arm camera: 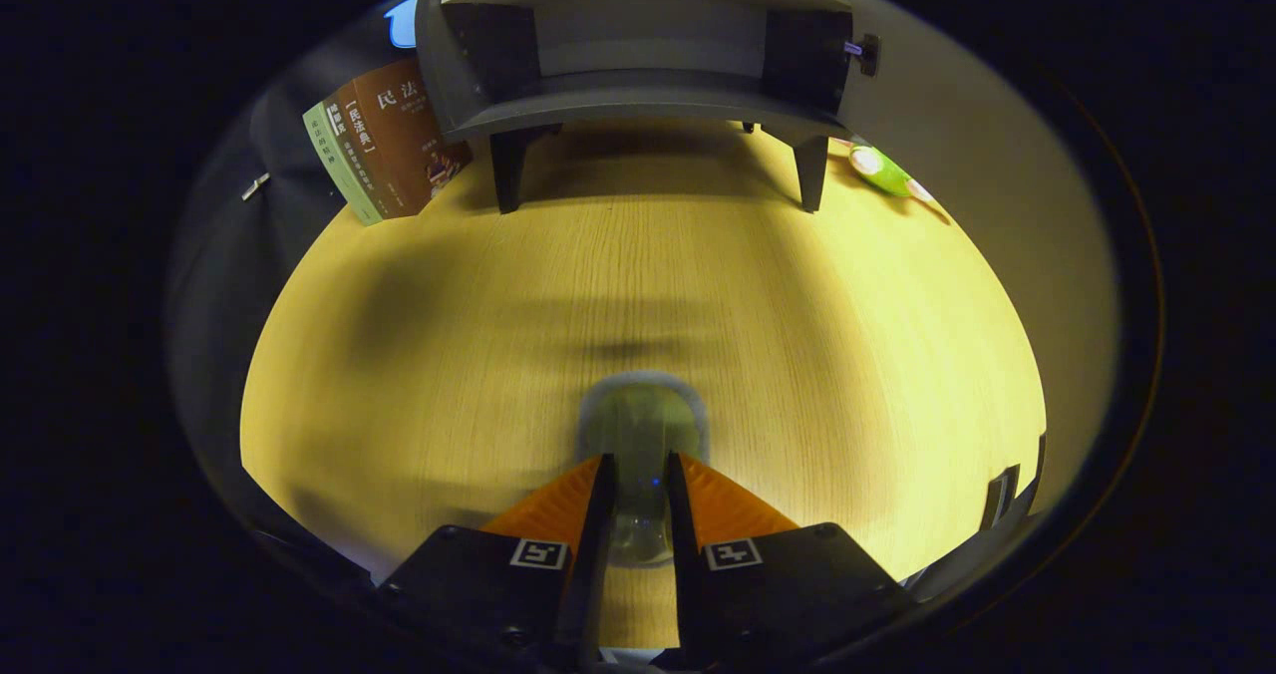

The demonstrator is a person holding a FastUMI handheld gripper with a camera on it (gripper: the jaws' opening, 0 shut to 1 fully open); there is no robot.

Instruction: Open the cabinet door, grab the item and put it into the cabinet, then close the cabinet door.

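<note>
Fingers (638, 485) pinching a clear cup (640, 425) above the tabletop (449, 335); a loose grip could drop it before the open cabinet (638, 56) at twelve o'clock

The glass (640, 445) is clear and see-through with a greyish rim, held upright between the two fingers (599, 500) of the gripper (638, 475), over the near part of the wood table. The cabinet (638, 66) is grey, on short legs at the far side, door (947, 156) swung open to the right, inside looks bare.
</note>
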